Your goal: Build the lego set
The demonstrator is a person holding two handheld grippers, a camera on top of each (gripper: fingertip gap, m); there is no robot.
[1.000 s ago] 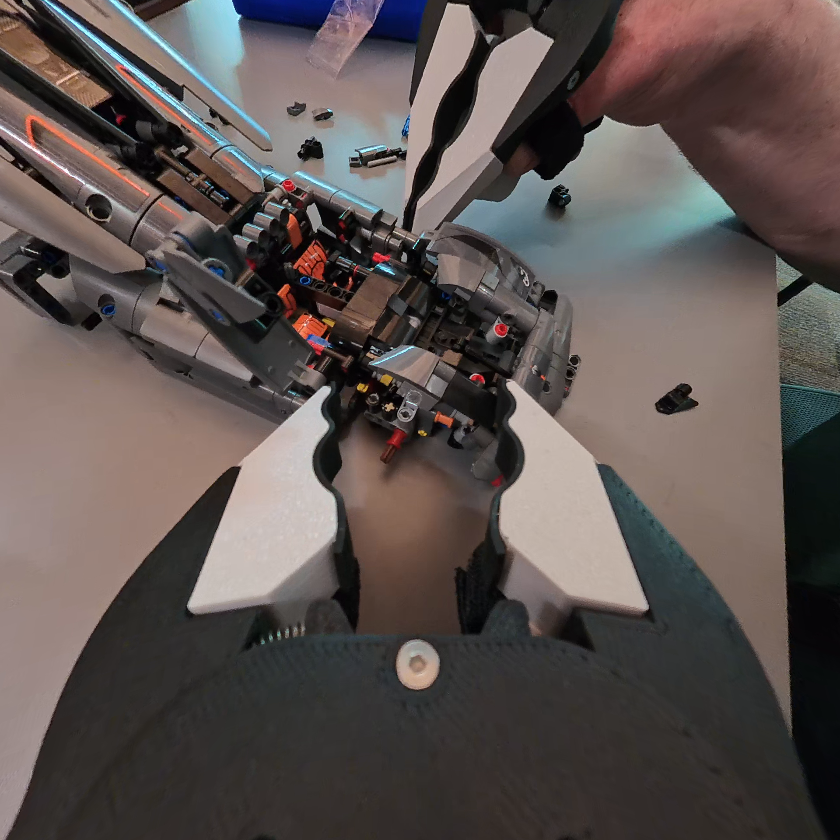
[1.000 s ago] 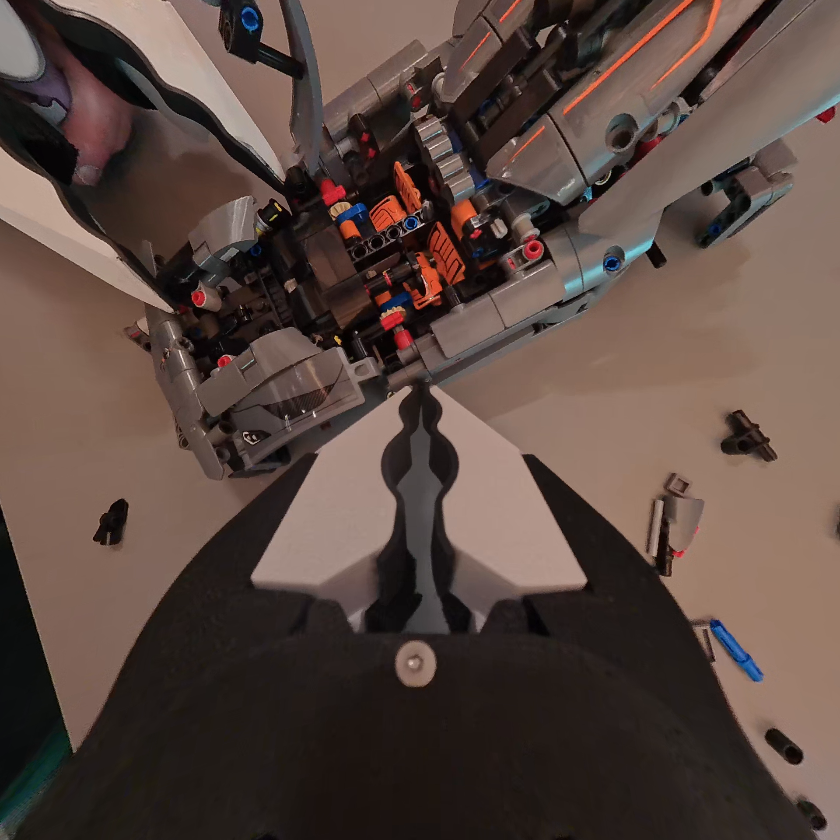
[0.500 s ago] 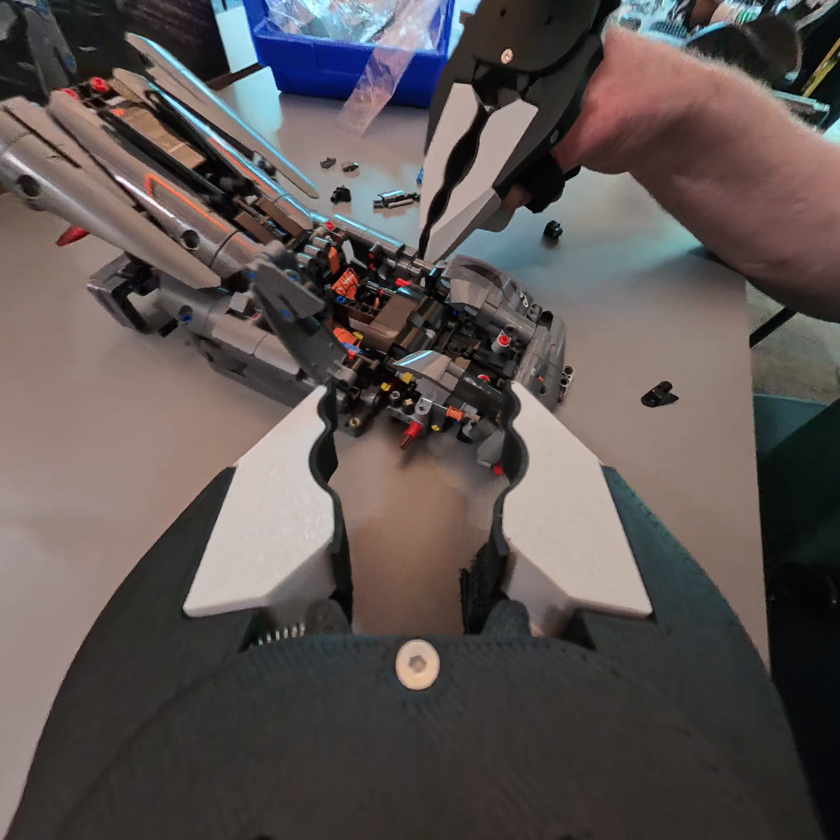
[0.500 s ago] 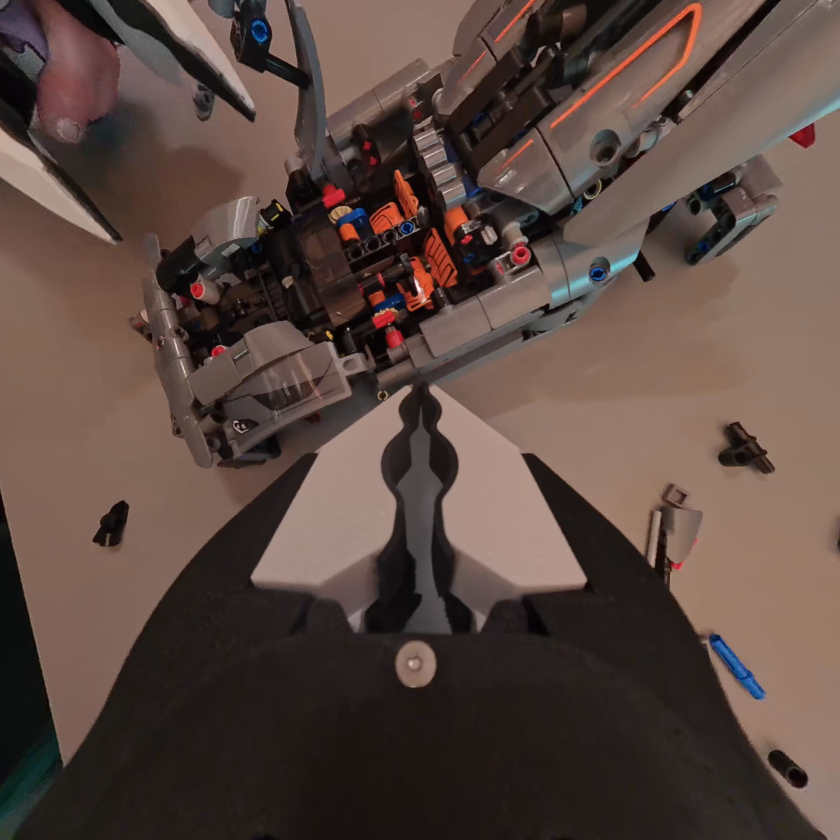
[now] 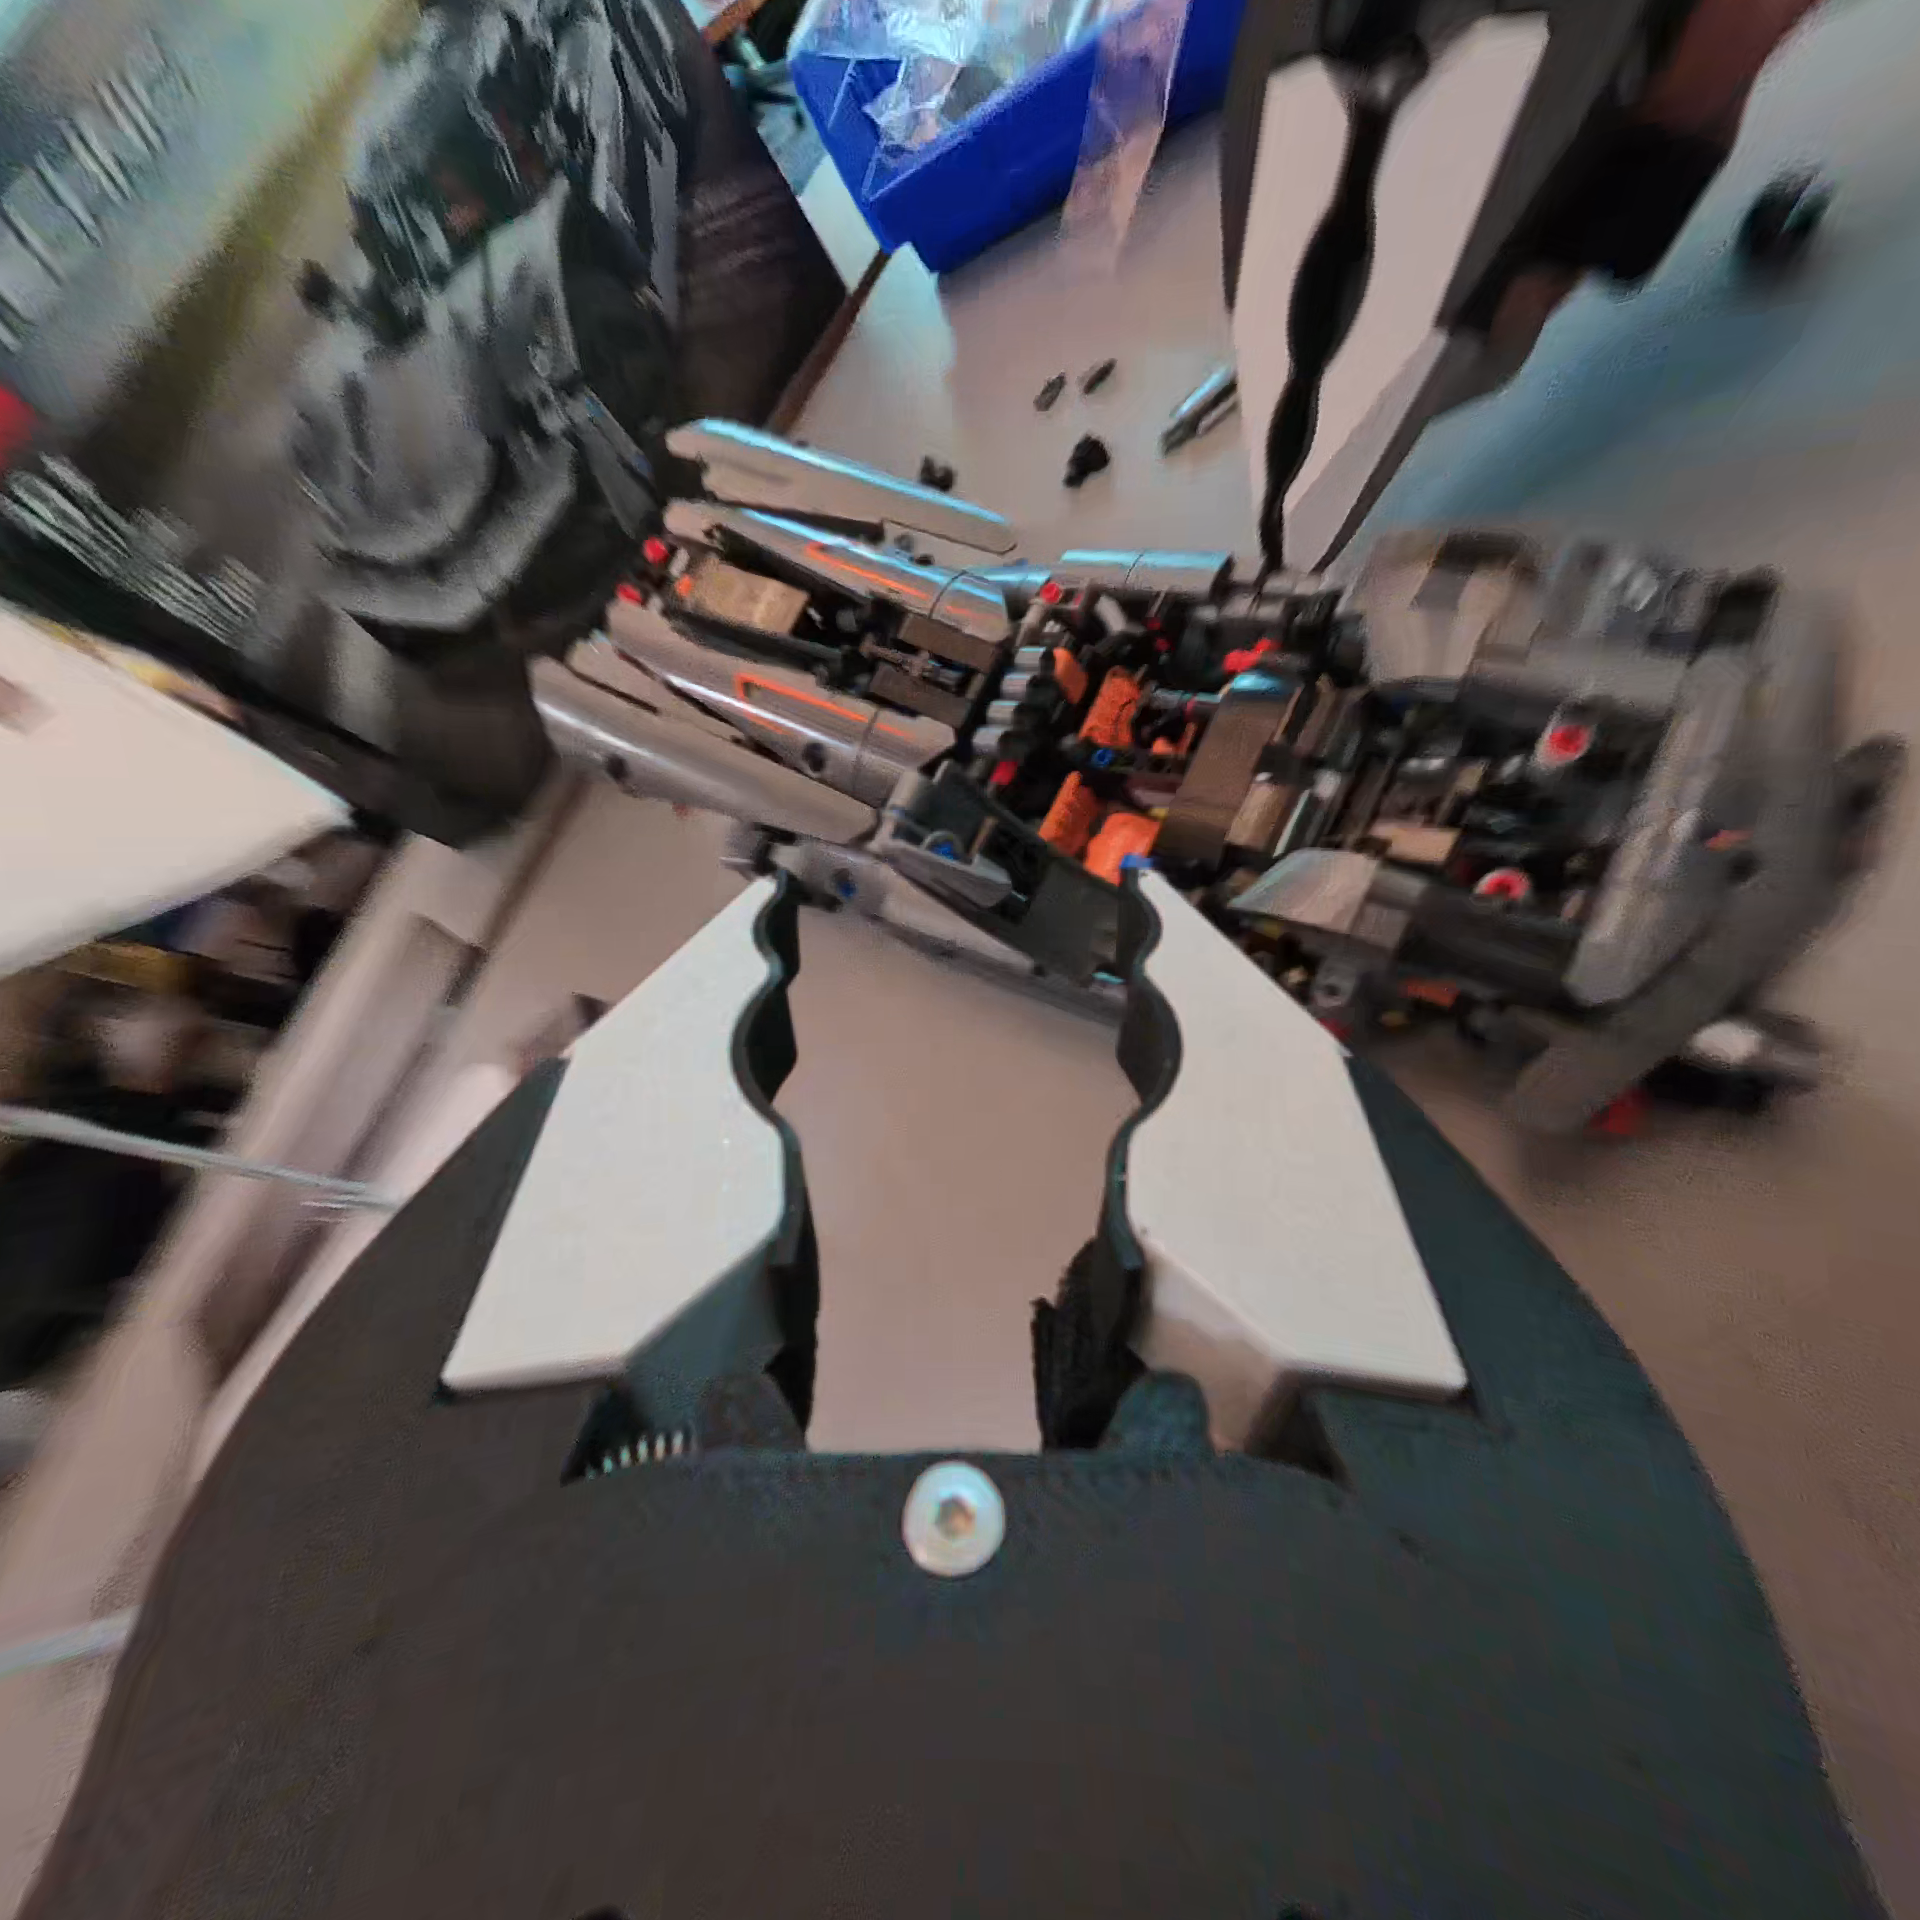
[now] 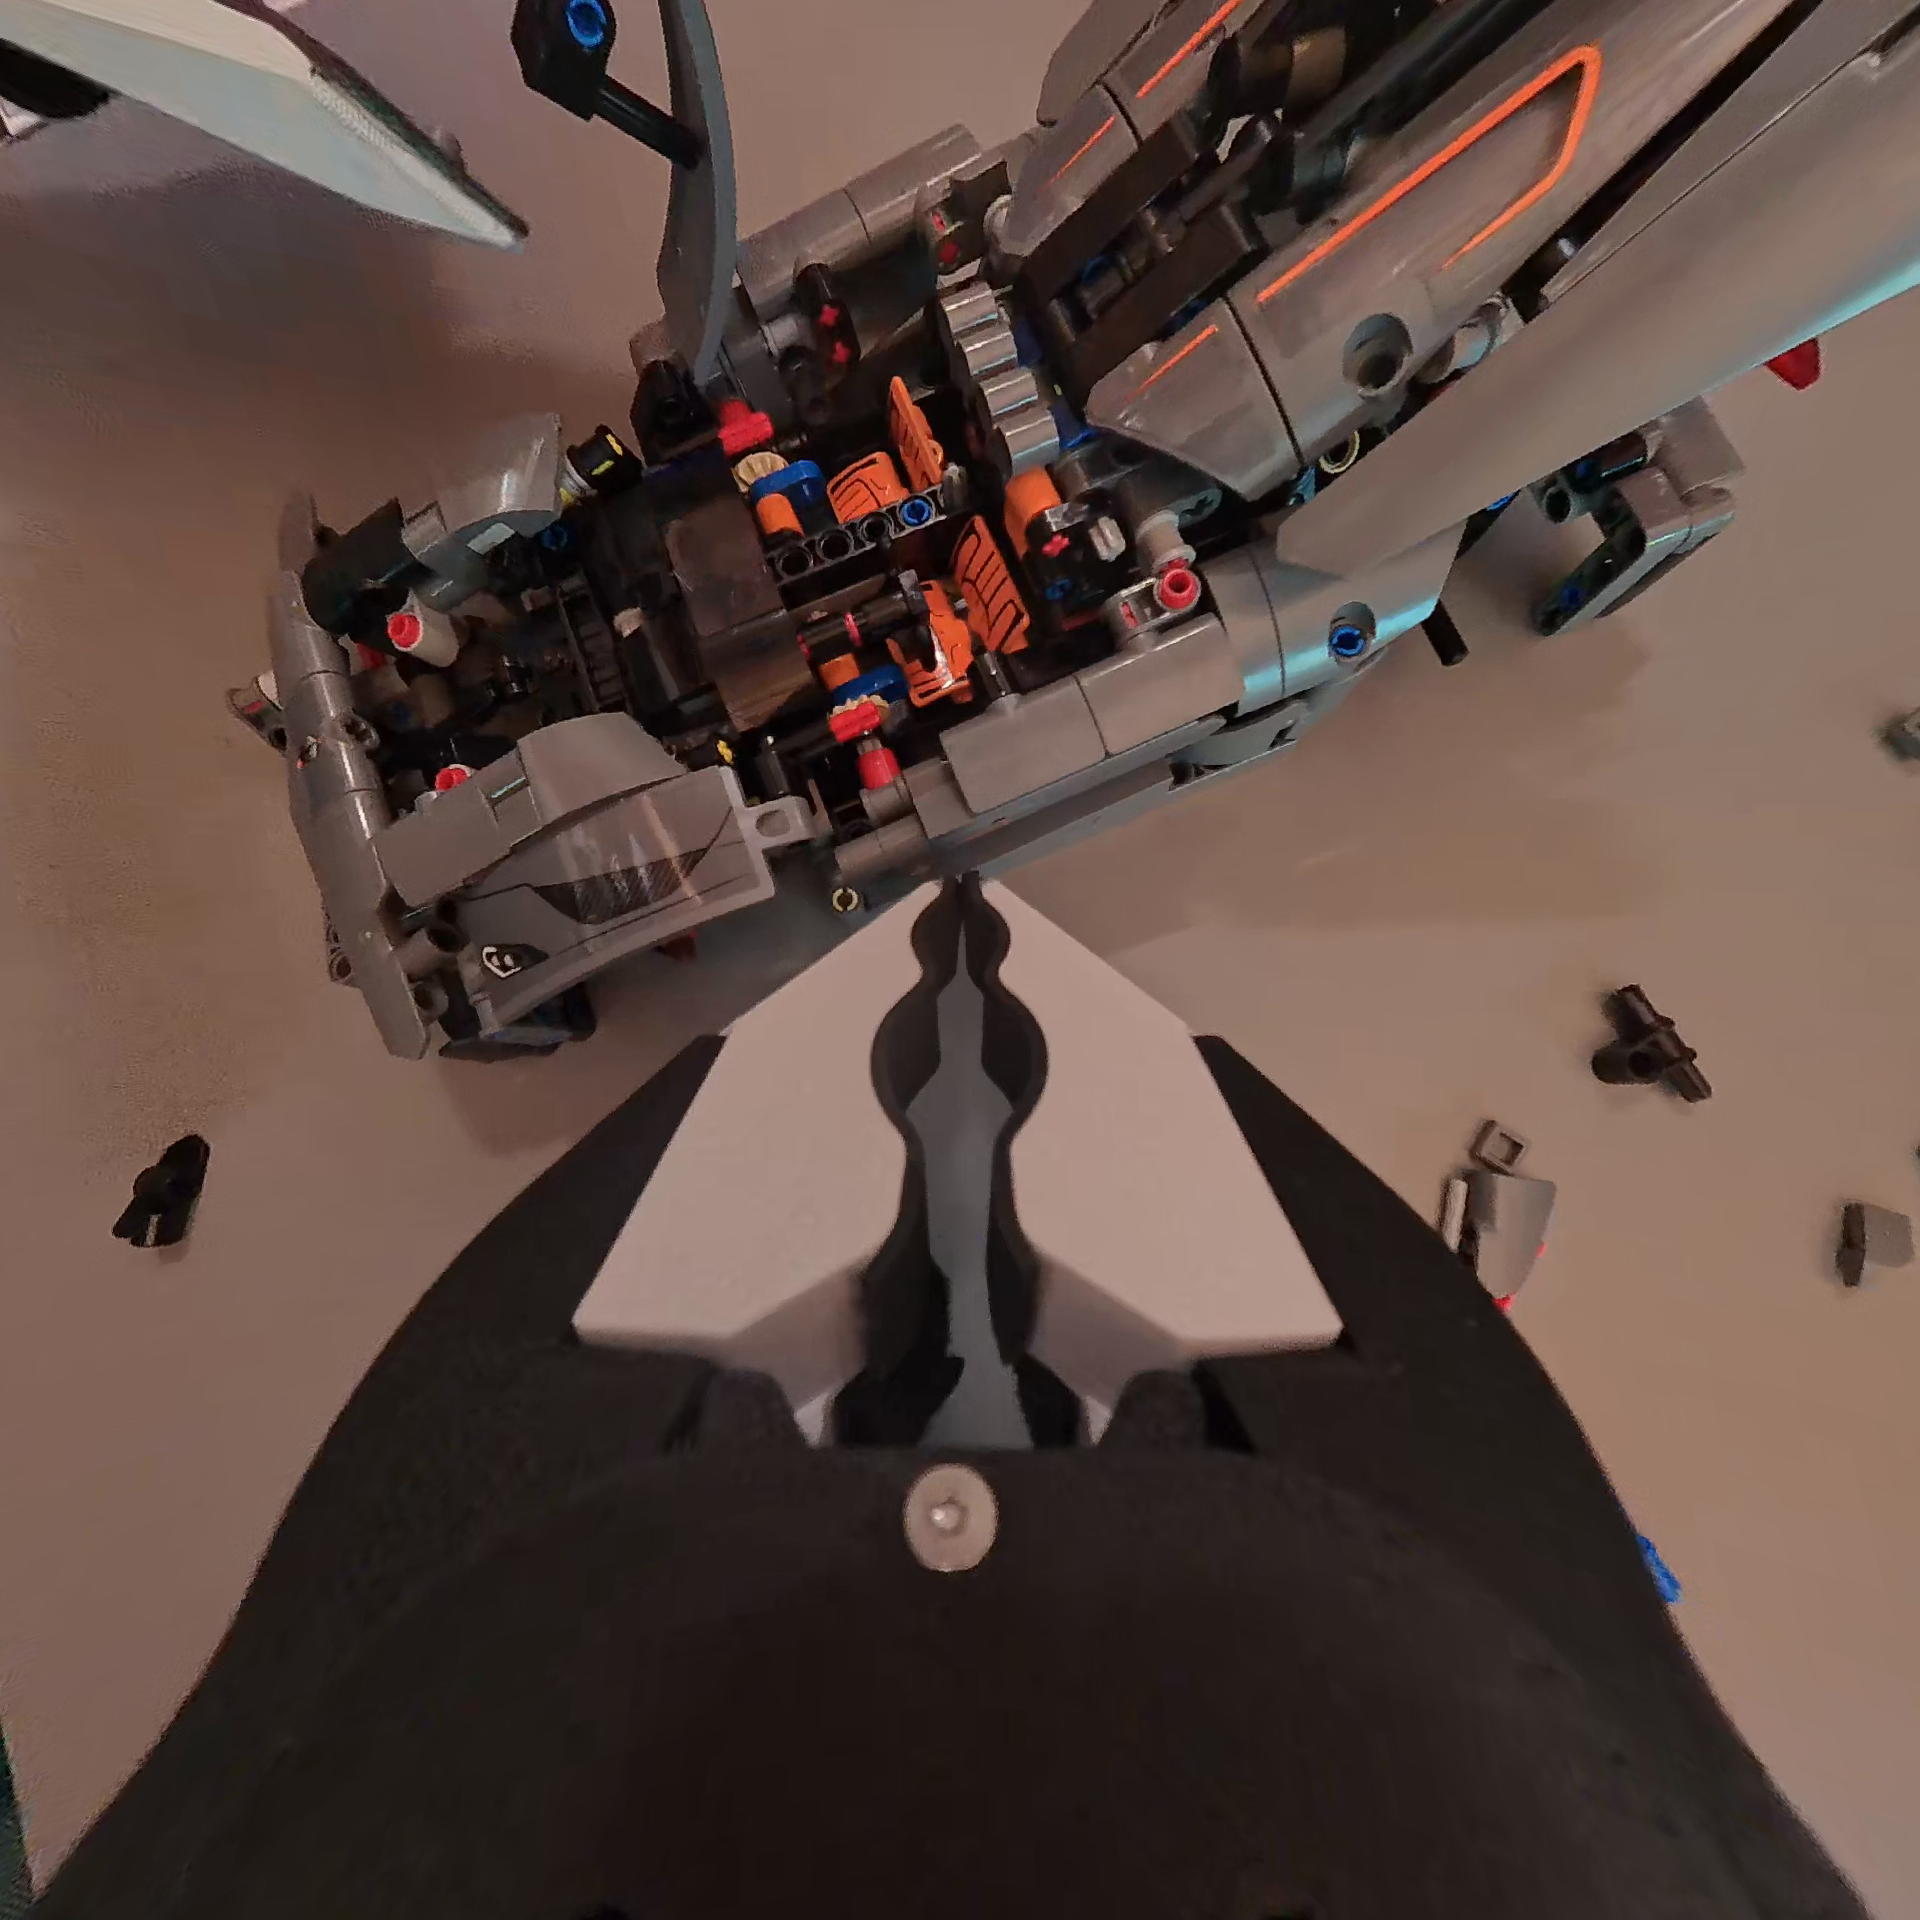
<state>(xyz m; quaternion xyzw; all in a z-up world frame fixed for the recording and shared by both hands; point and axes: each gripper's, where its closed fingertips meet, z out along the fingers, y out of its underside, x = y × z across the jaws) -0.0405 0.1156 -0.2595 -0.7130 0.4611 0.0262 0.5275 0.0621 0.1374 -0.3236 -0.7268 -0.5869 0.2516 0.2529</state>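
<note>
The grey-and-orange Lego car (image 6: 935,540) is lying mostly built on the desk (image 6: 1351,883), its middle gearwork exposed and loose pieces (image 6: 1647,1049) waiting nearby. The left gripper (image 5: 961,914) is gaping empty; the right gripper (image 6: 964,883) is pinched together, seemingly empty.

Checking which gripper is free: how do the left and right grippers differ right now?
The left gripper is open, bare table showing between its fingers; the right gripper is shut. The left one is off the lego model; the right one's tips are at the model's grey side edge. Both hold nothing.
</note>
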